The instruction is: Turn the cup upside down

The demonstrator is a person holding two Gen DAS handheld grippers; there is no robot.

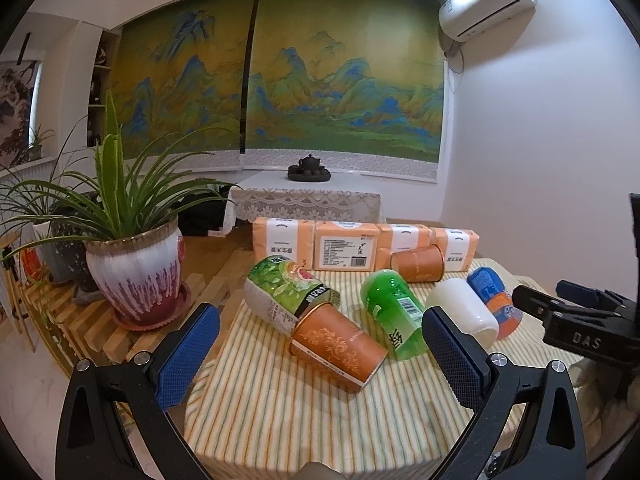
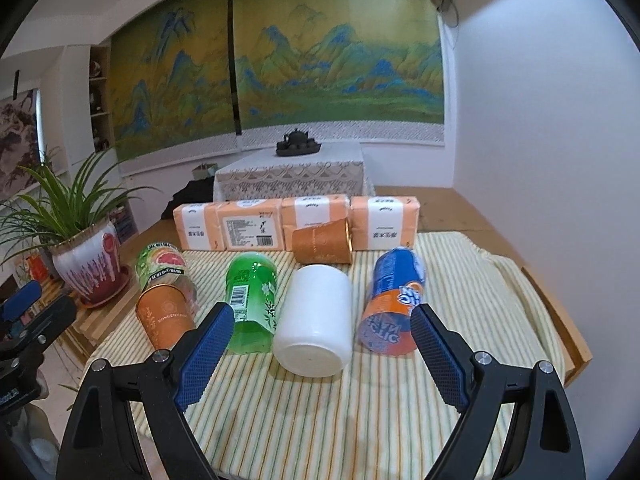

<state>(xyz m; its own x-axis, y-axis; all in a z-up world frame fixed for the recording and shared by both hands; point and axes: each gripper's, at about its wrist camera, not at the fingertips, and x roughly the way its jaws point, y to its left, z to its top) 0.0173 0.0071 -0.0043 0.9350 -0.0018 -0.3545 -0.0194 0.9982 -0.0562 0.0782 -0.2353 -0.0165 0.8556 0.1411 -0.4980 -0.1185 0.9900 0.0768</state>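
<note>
A: Left gripper [image 1: 320, 354] hangs wide open, empty, over the near orange cup [image 1: 338, 344] lying on its side on the striped surface [image 1: 280, 408].

B: Right gripper [image 2: 322, 354] equally spread, framing the toppled white cup [image 2: 314, 320]. Bare cloth near the front edge.

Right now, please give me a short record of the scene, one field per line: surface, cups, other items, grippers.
surface: striped cloth
cups: near orange paper cup, far orange paper cup, white cup; all lying on their sides
bottles: three lying down: green bottle, blue-orange bottle, grapefruit-label bottle
behind: tissue packs in a row
left gripper: open, empty
right gripper: open, empty
</note>
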